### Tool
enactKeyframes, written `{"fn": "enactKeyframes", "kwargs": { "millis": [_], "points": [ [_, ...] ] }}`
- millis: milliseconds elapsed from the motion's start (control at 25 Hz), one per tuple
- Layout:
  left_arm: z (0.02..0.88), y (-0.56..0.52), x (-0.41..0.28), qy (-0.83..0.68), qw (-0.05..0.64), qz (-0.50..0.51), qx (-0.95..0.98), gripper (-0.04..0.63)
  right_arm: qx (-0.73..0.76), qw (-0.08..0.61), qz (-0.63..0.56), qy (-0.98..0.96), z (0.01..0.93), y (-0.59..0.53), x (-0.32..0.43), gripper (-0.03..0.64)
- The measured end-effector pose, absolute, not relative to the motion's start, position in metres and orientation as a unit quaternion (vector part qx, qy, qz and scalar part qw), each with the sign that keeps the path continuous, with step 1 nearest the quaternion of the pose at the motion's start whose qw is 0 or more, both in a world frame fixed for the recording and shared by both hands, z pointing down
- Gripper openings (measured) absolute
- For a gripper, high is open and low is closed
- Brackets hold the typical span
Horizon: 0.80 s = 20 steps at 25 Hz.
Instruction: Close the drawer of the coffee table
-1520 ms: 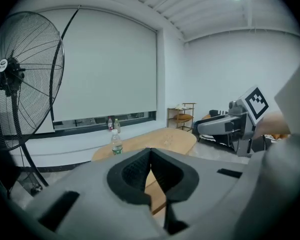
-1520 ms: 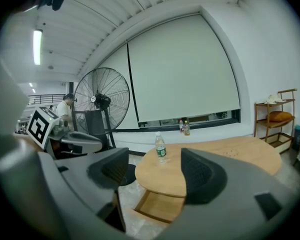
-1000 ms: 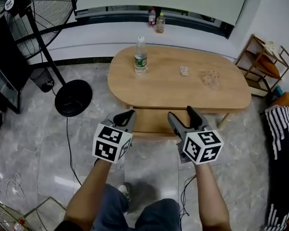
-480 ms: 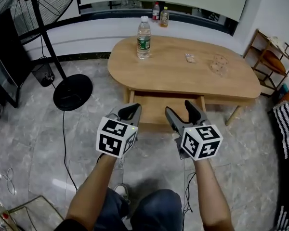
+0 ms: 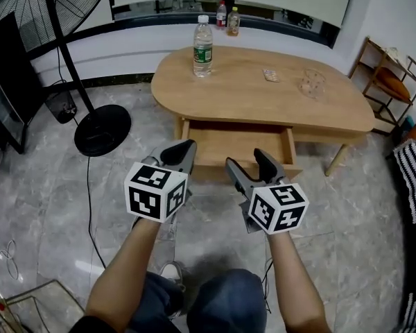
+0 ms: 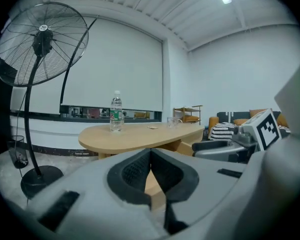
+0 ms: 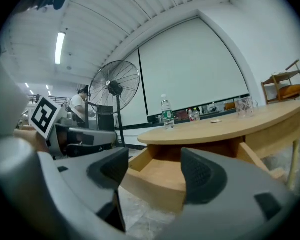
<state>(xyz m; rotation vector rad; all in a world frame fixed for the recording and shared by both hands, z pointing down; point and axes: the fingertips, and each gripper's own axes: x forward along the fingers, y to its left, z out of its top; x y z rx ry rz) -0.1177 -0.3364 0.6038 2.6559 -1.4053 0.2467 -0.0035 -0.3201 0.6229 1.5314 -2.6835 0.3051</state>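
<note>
The oval wooden coffee table [image 5: 263, 99] stands ahead, and its drawer [image 5: 239, 144] is pulled out toward me with its bare wooden bottom showing. My left gripper [image 5: 182, 151] hovers just before the drawer's left front corner; its pads meet with nothing between them [image 6: 151, 156]. My right gripper [image 5: 247, 161] hangs in front of the drawer's front panel, near the middle. It is open, and in the right gripper view [image 7: 154, 166] the drawer [image 7: 152, 189] shows through the gap between the pads. Neither gripper touches the drawer.
On the tabletop stand a water bottle [image 5: 202, 37], a drinking glass [image 5: 312, 83] and a small packet [image 5: 271, 75]. A pedestal fan's base [image 5: 100, 127] and a floor cable lie left. A wooden rack [image 5: 388, 82] stands at the right.
Both grippers have dropped lower in front of the drawer. The head view has shifted, so more of the drawer's inside shows. The jaws stand as before.
</note>
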Motion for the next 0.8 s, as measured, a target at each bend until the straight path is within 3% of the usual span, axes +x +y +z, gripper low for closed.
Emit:
{"fn": "enactKeyframes", "kwargs": {
  "millis": [520,800],
  "points": [
    [0.623,-0.323,-0.114,-0.464,0.028,0.097,0.88,0.003,0.499,-0.052,0.196,-0.842,0.685,-0.294,-0.005,0.314],
    [0.634,-0.322,-0.121,-0.475,0.062,0.087,0.874,0.003,0.516,-0.133,0.263,-0.804,0.714,-0.303,0.007,0.318]
  ]
}}
